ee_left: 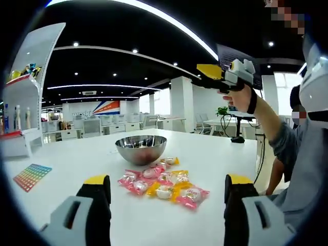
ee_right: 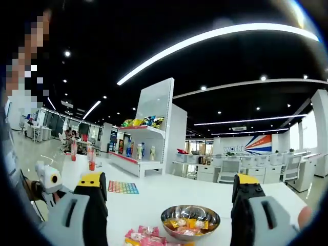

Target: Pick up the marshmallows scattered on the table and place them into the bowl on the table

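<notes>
Open-plan office, white tabletop | wrapped marshmallows heaped just before steel bowl, some inside | left gripper wide, empty, low; right gripper wide, empty, raised | advice: descend, straddle one edge piece, pinch wrapper gently.

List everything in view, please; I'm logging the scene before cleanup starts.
Bowl: one, shiny steel, on the white table, some wrapped sweets inside per the right gripper view.
Wrapped marshmallows: a cluster, exact count unclear, pink and yellow wrappers, on the table in front of the bowl.
Colourful grid mat: one, multicoloured, table's edge.
Display shelf: one, white, holding bottles and packets, beyond the table.
Desks and chairs: several, white, background.
Left claw: yellow-tipped, open, near the marshmallows.
Right claw: yellow-tipped, open, raised.
Person's hand: holding the right claw.
</notes>
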`<state>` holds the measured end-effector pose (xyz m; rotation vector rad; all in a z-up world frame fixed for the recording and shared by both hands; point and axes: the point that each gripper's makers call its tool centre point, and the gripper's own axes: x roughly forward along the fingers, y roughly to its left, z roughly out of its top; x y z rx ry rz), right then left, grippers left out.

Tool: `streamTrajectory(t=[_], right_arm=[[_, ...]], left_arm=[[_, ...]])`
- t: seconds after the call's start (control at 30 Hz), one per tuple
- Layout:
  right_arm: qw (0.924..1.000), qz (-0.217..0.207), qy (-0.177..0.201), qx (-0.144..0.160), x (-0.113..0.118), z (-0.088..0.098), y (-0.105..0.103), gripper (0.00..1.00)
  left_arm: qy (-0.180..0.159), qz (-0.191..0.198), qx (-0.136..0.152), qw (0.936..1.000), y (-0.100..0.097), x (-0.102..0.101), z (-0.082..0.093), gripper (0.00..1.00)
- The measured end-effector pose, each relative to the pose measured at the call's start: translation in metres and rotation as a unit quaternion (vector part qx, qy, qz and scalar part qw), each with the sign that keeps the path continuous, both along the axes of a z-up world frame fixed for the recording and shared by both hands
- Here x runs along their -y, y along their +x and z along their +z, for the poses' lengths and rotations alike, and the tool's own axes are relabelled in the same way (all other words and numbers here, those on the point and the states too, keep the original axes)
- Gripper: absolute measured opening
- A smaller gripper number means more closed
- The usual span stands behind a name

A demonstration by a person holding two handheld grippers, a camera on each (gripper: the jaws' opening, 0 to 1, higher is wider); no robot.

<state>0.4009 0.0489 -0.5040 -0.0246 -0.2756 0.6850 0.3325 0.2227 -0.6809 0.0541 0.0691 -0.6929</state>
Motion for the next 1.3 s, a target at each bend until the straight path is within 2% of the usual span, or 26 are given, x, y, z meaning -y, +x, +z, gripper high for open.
streamTrajectory(t=[0.07, 0.13, 0.4, 0.57, 0.77, 1.03, 1.3], right_arm=[[0.9999, 0.003, -0.003, 0.011, 0.001, -0.002, -0.011, 0.97], [0.9997, -0.012, -0.010, 0.016, 0.007, -0.009, -0.018, 0.97], [0.9998, -0.006, -0.019, -0.007, 0.003, -0.048, -0.030, 0.97], [0.9986, -0.006, -0.039, -0.035, -0.004, -0.077, -0.032, 0.97], [0.9975, 0.004, -0.028, -0.065, -0.007, -0.102, -0.029, 0.97], [0.9944, 0.000, -0.038, -0.099, -0.006, -0.133, -0.030, 0.97], [0.9877, -0.008, -0.062, -0.144, -0.003, -0.175, -0.034, 0.97]], left_arm=[[0.000, 0.001, 0.001, 1.0000, 0.001, -0.001, 0.001, 0.91], [-0.002, 0.003, 0.001, 1.0000, 0.003, -0.001, 0.001, 0.91], [0.006, 0.003, 0.007, 1.0000, 0.007, -0.001, 0.004, 0.91], [0.004, 0.005, 0.009, 0.9999, 0.008, -0.002, 0.006, 0.91], [0.008, 0.010, 0.004, 0.9999, 0.009, -0.006, 0.001, 0.92], [0.006, 0.010, 0.002, 0.9999, 0.009, -0.007, 0.000, 0.92], [0.008, 0.007, 0.001, 0.9999, 0.009, -0.005, -0.003, 0.92]])
